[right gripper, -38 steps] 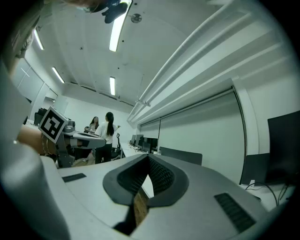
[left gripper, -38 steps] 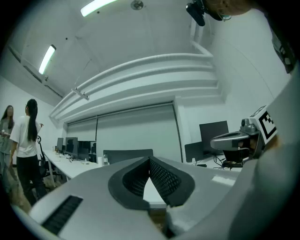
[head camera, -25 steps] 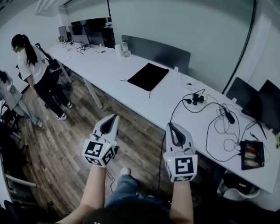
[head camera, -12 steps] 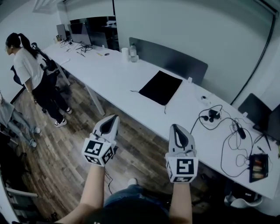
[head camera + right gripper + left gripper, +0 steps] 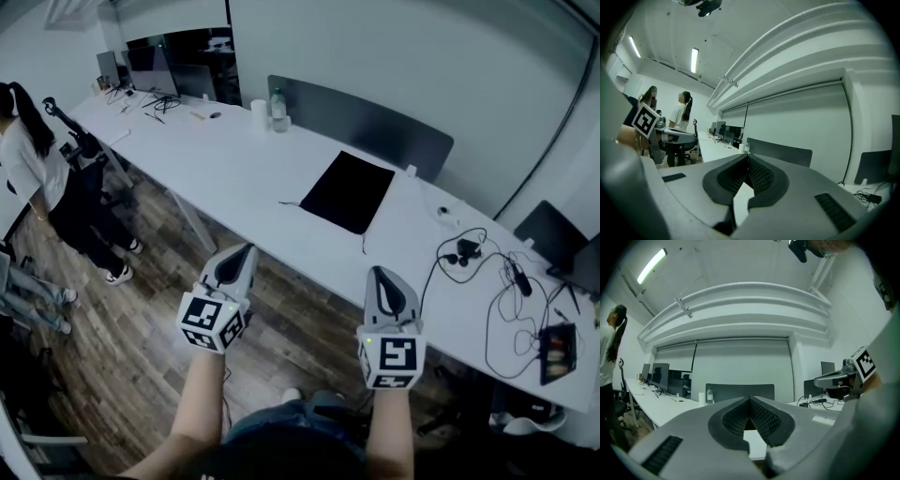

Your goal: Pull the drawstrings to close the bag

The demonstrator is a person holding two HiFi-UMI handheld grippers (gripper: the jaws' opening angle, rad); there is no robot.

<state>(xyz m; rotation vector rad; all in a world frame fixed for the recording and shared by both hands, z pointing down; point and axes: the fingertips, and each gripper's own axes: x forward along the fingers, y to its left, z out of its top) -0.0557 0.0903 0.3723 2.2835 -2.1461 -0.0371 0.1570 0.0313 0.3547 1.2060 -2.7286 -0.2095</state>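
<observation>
The bag [image 5: 349, 191] is a flat black rectangle lying on the white desk [image 5: 244, 159]. It sits about midway along the desk's length, toward the far edge, just in front of a grey partition panel [image 5: 375, 127]. One thin drawstring [image 5: 287, 202] trails from the bag's left corner. A second cord [image 5: 364, 242] runs from its near corner toward the near edge of the desk. Neither gripper touches the bag or a cord. Both are well apart from it, held over the wooden floor [image 5: 141, 309] on the near side of the desk.

The left gripper [image 5: 242, 255] points toward the far side. Its jaws are closed together, the ribbed pads meeting at the tip, with nothing between them. The right gripper [image 5: 378, 275] is in the same condition: jaws closed pad to pad and empty. Each gripper carries a marker cube [image 5: 210, 323] at its near end.

To the far left of the bag, a water bottle [image 5: 277, 111] and a white cylinder [image 5: 259, 113] stand just beside each other on the desk. Further left, monitors [image 5: 155, 67] stand at the far end of the desk. To the right of the bag, black cables [image 5: 487, 281] loop across the desk surface, and a black tray [image 5: 557, 342] sits near the right end. A person [image 5: 33, 173] in a white top and dark trousers stands on the floor at the left.
</observation>
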